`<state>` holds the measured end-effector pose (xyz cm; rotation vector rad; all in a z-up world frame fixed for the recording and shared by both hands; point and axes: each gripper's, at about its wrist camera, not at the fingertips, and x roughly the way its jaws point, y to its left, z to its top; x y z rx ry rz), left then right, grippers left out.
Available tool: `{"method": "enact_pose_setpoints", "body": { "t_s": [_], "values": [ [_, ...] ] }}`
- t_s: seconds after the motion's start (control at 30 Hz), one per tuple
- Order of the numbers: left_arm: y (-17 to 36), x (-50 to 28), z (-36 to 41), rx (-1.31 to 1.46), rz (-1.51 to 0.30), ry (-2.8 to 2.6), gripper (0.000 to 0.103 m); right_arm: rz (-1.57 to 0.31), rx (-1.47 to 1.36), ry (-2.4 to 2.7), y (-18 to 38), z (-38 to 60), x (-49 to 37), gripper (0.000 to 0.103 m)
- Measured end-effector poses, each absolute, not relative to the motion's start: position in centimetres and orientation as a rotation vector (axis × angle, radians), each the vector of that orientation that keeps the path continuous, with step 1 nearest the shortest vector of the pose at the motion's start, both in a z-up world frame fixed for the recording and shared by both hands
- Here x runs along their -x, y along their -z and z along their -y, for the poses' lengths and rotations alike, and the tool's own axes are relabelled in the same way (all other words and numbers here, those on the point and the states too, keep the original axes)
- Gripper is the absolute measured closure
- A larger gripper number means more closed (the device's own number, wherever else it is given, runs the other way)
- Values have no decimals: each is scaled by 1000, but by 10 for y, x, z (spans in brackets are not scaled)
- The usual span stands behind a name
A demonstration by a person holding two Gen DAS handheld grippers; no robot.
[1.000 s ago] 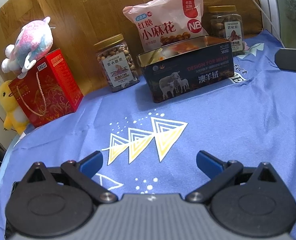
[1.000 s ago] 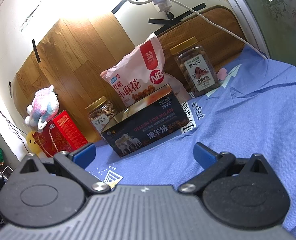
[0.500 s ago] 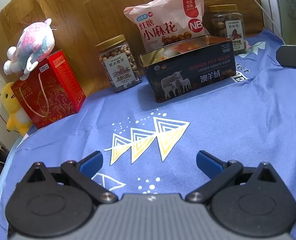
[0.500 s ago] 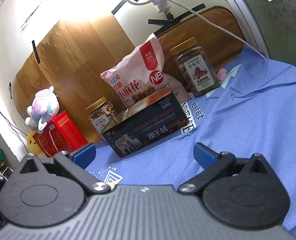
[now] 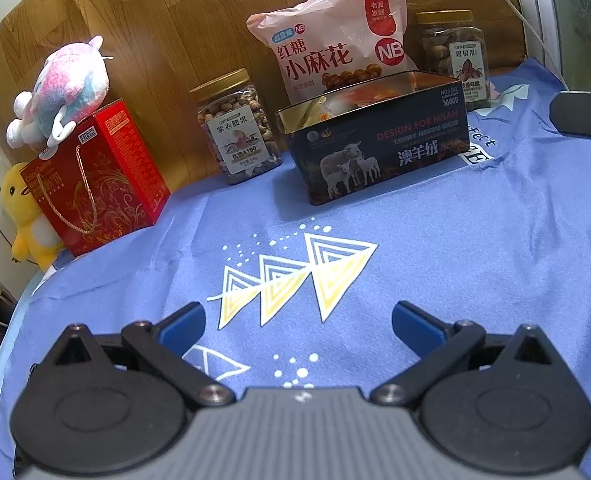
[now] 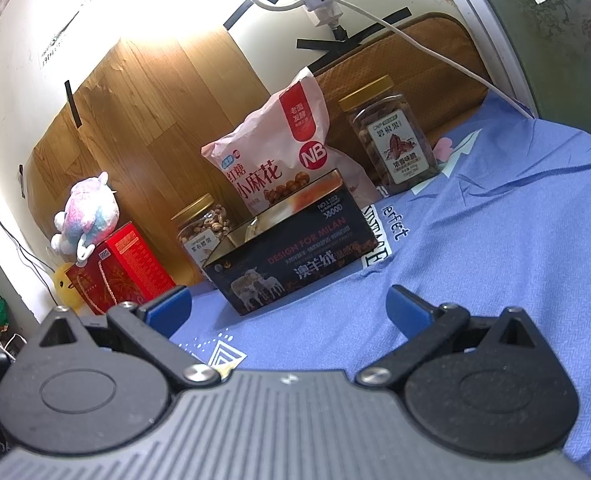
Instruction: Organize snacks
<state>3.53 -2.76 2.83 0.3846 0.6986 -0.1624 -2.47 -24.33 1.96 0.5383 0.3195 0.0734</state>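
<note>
2 grippers, left gripper and right gripper, are hanging spread wide, holding nothing; I'm eyeing the pink snack bag leaning behind the open tin: light, crinkly, probably slippery, so I'm guessing pinch the top seam

Left hand-held gripper: black linkages, grey ribbed body, 2 blue fingertips (silver screws).

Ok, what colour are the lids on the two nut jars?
Gold, on both the left jar and the right jar; clearest in the right wrist view.
</note>
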Motion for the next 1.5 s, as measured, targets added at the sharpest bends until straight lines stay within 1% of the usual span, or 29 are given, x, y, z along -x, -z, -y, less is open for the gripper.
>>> {"method": "enact_pose_setpoints", "body": {
  "t_s": [1.5],
  "values": [
    [-27, -36, 27, -376, -700, 175, 0, -320, -535, -77, -20, 242, 24, 0]
  ]
}}
